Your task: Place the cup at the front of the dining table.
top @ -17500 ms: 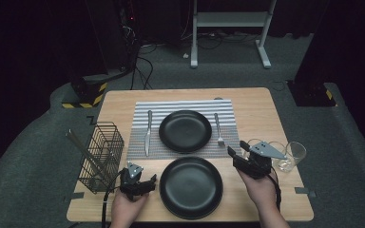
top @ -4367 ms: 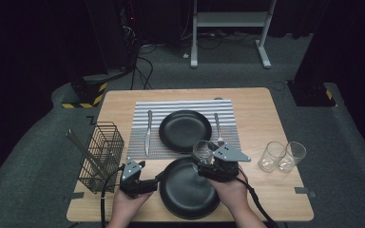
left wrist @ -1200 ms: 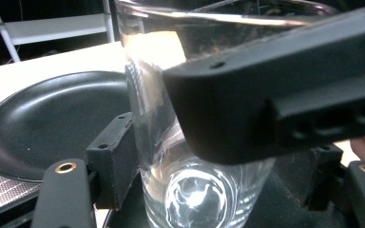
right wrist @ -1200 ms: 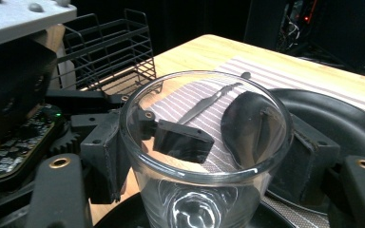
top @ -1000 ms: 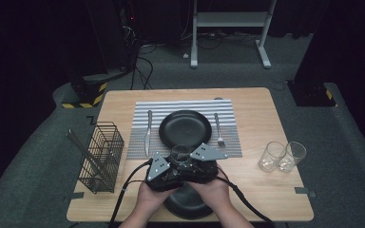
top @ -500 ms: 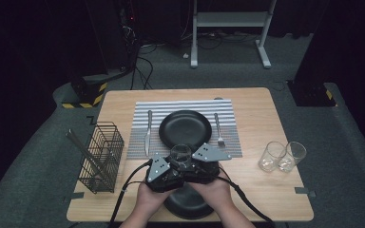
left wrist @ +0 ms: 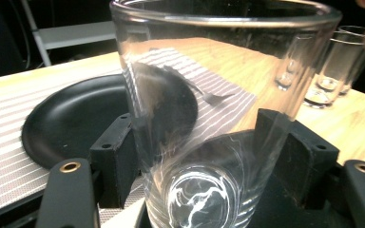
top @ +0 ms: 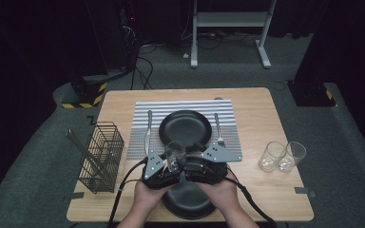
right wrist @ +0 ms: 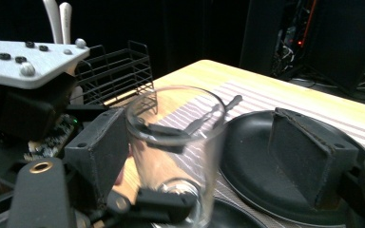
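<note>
On my worktop (top: 266,123) I count three clear glasses: one (top: 175,153) between my two claws, left (top: 164,166) and right (top: 192,164), and two (top: 271,157) (top: 293,153) at the right side. Two black plates (top: 185,128) (top: 187,205), one knife (top: 147,133), one fork (top: 217,129), one striped mat (top: 228,111), one wire basket (top: 102,156).

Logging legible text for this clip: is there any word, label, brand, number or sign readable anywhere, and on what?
None can be read.
The glass between the left gripper and right gripper is plain and clear.
The plates, the striped mat, the wire basket and the two other glasses carry no print.
The yellow and black hazard stripes on the floor block are a pattern, not lettering.
</note>
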The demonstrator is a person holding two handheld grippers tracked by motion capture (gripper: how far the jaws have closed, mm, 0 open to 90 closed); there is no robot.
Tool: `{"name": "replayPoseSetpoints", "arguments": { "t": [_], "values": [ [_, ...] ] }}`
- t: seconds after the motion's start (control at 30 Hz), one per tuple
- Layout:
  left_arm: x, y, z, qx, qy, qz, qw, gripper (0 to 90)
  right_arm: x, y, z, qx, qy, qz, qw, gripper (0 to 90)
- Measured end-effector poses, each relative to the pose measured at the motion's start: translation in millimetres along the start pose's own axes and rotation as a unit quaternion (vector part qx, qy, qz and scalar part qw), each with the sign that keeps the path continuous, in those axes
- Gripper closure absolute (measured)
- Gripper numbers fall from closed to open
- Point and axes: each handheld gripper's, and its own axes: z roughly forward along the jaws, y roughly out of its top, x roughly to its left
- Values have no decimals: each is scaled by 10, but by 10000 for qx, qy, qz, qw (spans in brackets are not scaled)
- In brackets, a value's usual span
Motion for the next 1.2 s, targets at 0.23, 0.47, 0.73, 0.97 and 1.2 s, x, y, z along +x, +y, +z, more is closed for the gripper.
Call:
{"name": "replayPoseSetpoints", "arguments": {
  "t": [0.23, 0.47, 0.73, 0.97, 1.2],
  "values": [
    [131, -7, -60, -32, 211, -63, 9998, 311, -109, -74, -80, -30, -160, 64, 9998, 254],
    [246, -28, -86, -74, 373, -204, 9991, 311, -228, -198, -156, 112, -309, 77, 9994, 284],
    [353, -45, -87, -54, 614, -204, 9979, 312, -382, -346, -257, 197, -631, 177, 9977, 293],
    [420, -56, -80, -88, 776, -248, 9966, 312, -541, -483, -356, 308, -963, 262, 9945, 293],
    [467, -85, -28, -37, 912, -273, 9955, 312, -679, -647, -488, 391, -1188, 428, 9912, 306]
  ]
}}
